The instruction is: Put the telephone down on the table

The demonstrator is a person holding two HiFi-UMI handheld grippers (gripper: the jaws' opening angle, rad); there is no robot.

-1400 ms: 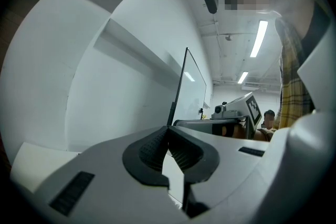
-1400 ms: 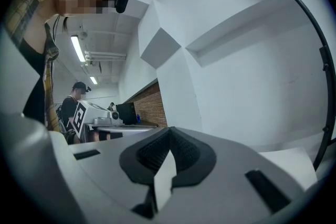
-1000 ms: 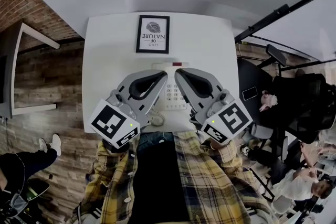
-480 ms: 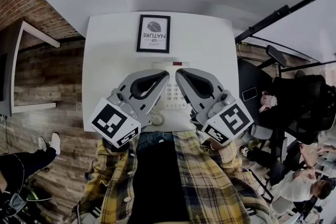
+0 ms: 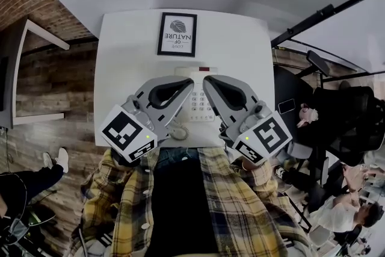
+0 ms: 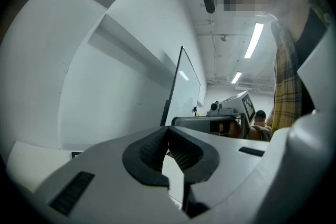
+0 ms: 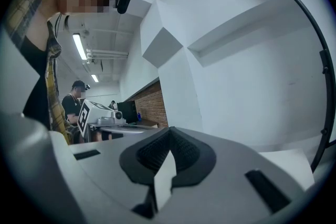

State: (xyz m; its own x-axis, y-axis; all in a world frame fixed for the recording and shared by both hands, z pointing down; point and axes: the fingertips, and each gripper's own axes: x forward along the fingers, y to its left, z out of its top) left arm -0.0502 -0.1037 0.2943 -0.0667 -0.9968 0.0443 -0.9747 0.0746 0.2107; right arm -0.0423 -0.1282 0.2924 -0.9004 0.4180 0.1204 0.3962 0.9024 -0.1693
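Note:
A white telephone (image 5: 198, 106) lies on the white table (image 5: 126, 57) near its front edge, its keypad showing between my two grippers. Its coiled cord (image 5: 178, 131) curls at the front left. The handset is hidden under the left gripper. My left gripper (image 5: 191, 82) hovers over the phone's left side, shut and empty. My right gripper (image 5: 206, 81) hovers over the phone's right side, also shut with nothing held. In the left gripper view the left gripper (image 6: 168, 131) points up at a white wall. The right gripper (image 7: 169, 131) does the same in its own view.
A black-framed picture (image 5: 177, 34) lies flat at the table's far middle. A black office chair (image 5: 346, 117) and seated people are off the table's right side. A slanted black pole (image 5: 325, 12) runs at the upper right. Wooden flooring lies to the left.
Both grippers stay shut and empty over the telephone. The left gripper's marker cube has shifted slightly up and left; the view has drifted a little.

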